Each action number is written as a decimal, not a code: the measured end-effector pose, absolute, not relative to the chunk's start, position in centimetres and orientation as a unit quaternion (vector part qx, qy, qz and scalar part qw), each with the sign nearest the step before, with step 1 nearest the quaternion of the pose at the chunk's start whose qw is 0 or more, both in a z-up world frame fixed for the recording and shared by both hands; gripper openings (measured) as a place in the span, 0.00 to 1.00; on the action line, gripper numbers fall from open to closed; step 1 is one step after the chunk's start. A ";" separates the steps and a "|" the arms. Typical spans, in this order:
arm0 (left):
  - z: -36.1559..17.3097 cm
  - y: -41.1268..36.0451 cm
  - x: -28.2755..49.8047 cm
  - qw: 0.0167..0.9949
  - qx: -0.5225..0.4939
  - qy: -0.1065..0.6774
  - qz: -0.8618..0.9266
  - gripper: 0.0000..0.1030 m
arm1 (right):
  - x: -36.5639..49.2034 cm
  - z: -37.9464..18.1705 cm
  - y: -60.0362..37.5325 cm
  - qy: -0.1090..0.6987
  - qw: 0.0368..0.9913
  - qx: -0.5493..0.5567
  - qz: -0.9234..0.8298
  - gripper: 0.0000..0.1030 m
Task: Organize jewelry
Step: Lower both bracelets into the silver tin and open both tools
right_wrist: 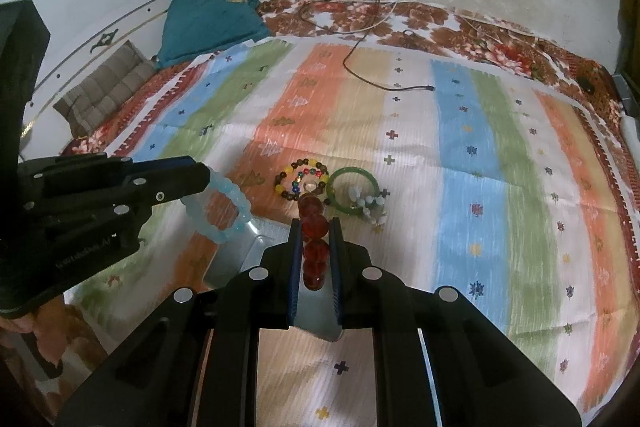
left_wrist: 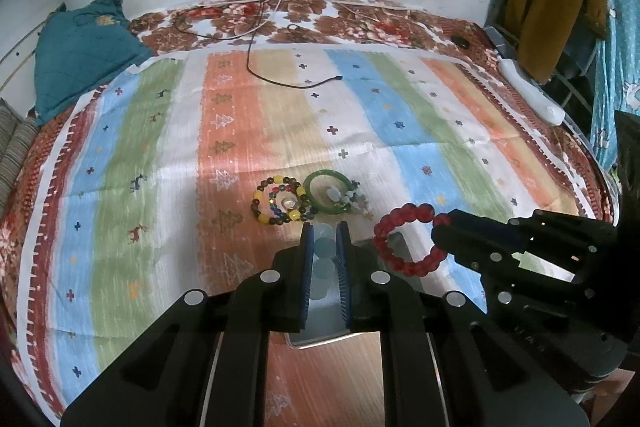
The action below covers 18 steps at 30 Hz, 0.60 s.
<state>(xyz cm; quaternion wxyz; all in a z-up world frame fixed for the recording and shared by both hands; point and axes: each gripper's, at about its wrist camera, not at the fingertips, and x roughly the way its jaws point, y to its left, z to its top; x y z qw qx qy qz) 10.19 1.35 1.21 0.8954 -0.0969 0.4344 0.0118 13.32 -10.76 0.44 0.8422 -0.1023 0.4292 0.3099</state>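
Over the striped bedspread (left_wrist: 240, 131), the left wrist view shows the left claw (left_wrist: 325, 241) clamped on a pale blue bead bracelet (left_wrist: 323, 259), the right claw (left_wrist: 442, 231) beside it gripping a red bead bracelet (left_wrist: 394, 251). From the right wrist, a green bangle (right_wrist: 352, 191) and multicoloured bead bracelets (right_wrist: 302, 179) lie together on the bed ahead, above a clear tray (right_wrist: 240, 251).

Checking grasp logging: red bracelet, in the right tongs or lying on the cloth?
In the tongs. The right tongs are shut on the red bracelet, and its loop hangs clear above the cloth.
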 end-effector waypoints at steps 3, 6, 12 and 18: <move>1.1 1.3 10.0 0.892 -0.100 0.440 0.009 0.11 | 13.0 0.3 -10.9 0.431 0.842 -0.101 0.309 0.14; 0.7 1.6 10.2 0.886 -0.106 0.451 0.015 0.11 | 13.3 -0.1 -11.0 0.439 0.842 -0.101 0.297 0.17; 0.6 2.5 10.2 0.885 -0.112 0.451 0.035 0.18 | 14.4 -0.5 -11.8 0.450 0.846 -0.093 0.270 0.36; 0.1 3.5 10.5 0.880 -0.118 0.457 0.052 0.30 | 15.0 -0.9 -12.2 0.460 0.845 -0.088 0.259 0.37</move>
